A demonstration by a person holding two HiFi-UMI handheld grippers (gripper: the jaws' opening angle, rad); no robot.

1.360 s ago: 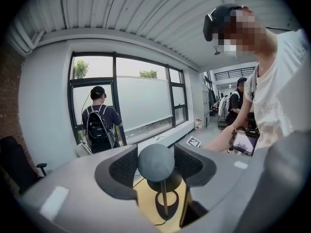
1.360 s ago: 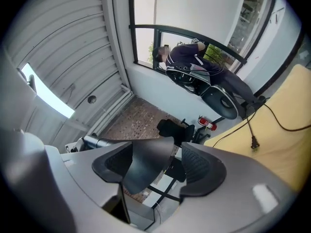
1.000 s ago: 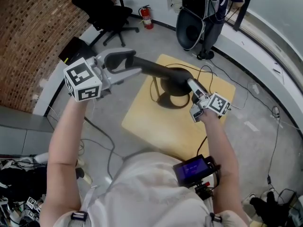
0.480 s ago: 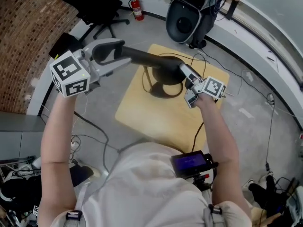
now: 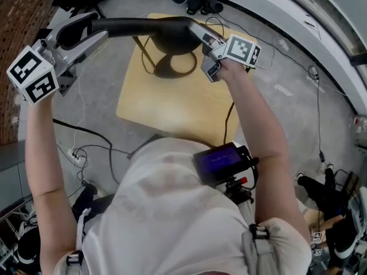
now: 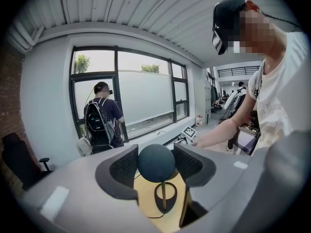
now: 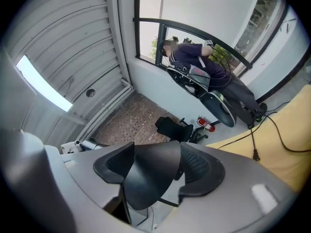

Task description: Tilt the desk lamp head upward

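Yellow table [image 5: 172, 110], left gripper [image 6: 155, 160] clamping lamp ball end [image 6: 156, 165], right gripper [image 7: 156, 171] just closing on shade [image 7: 146, 186]

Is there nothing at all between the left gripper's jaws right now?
No, the dark round ball end of the black desk lamp sits between the left gripper's jaws, touching both.

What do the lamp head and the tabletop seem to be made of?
The lamp head: probably plastic or painted metal, matte black, a smooth seamless cone. The tabletop: likely wood or laminate, pale yellow, a flat satin surface, no clear grain.
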